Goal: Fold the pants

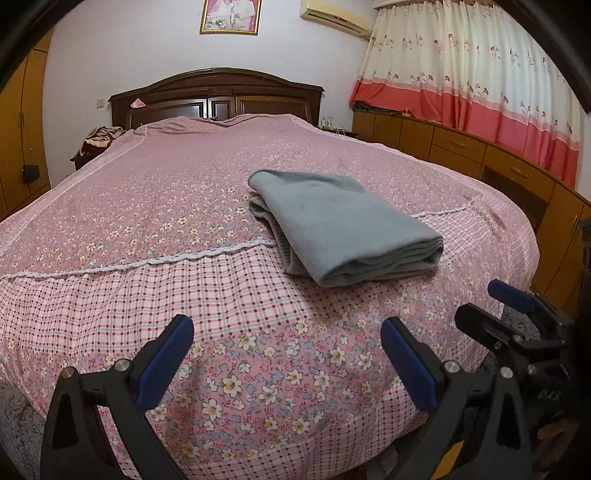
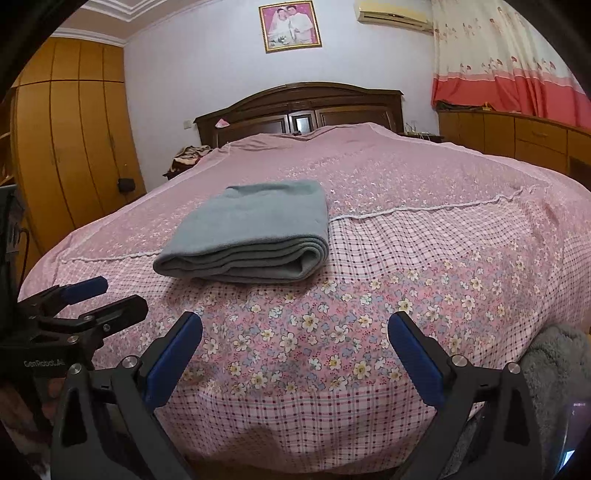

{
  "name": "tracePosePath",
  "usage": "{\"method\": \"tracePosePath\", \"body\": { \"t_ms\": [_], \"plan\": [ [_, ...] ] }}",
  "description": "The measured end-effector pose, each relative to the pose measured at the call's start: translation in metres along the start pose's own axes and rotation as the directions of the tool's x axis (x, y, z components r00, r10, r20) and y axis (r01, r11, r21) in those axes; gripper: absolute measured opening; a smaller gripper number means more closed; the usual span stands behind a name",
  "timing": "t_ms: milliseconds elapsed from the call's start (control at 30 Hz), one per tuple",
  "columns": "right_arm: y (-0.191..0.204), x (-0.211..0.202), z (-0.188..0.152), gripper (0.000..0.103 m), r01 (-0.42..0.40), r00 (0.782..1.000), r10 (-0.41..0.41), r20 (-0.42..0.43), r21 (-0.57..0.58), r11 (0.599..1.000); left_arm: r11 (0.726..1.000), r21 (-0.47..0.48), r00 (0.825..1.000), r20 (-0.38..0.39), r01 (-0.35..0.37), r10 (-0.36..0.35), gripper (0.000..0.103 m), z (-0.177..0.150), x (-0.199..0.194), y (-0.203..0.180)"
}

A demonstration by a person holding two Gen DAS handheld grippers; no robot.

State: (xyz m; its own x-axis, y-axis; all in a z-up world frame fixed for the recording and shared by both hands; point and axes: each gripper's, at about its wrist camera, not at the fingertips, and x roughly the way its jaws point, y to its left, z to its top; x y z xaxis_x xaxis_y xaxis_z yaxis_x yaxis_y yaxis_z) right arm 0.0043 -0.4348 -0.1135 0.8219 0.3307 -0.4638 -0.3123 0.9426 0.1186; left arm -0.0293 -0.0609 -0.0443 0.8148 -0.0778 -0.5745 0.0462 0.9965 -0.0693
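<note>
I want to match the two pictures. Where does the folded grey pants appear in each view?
Left wrist view: the pants lie right of centre on the bed, across the lace seam.
Right wrist view: the pants lie left of centre, across the same seam.
Shared landmark: the framed photo on the wall above the headboard.

Bed: big, fills the middle of both pictures.
Bed cover: pink, with little flowers and a checked band near the bottom of the frame.
White trim: a wavy line running across the cover.
Pants: gray, folded into a thick stack, lying on the cover over the trim, right of center in the left wrist picture.
Headboard: dark wood, at the far end, upper middle.
</note>
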Motion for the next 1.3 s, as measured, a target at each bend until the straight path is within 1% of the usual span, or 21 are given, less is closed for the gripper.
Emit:
{"method": "tracePosePath", "body": {
  "t_ms": [133, 533, 1200, 1300],
  "plan": [
    [-0.001, 0.001, -0.001, 0.102, 0.000, 1.000, 0.000, -0.005, 0.003, 1.000, 1.000, -0.002, 1.000, 0.013, 0.003, -0.003, 0.103, -0.001, -0.004, 0.004],
    [-0.002, 0.001, -0.001, 0.102, -0.004, 1.000, 0.004, -0.018, 0.001, 1.000, 1.000, 0.013, 1.000, -0.003, -0.001, 0.001, 0.103, -0.002, -0.001, -0.004],
    [-0.004, 0.003, -0.004, 0.102, -0.004, 1.000, 0.005, -0.027, 0.017, 1.000, 1.000, -0.005, 1.000, -0.012, -0.005, 0.005, 0.103, -0.004, 0.003, -0.009],
    [-0.005, 0.003, -0.004, 0.102, -0.004, 1.000, 0.005, -0.029, 0.021, 1.000, 1.000, 0.004, 1.000, -0.012, -0.007, 0.007, 0.103, -0.005, 0.003, -0.010]
  ]
}}
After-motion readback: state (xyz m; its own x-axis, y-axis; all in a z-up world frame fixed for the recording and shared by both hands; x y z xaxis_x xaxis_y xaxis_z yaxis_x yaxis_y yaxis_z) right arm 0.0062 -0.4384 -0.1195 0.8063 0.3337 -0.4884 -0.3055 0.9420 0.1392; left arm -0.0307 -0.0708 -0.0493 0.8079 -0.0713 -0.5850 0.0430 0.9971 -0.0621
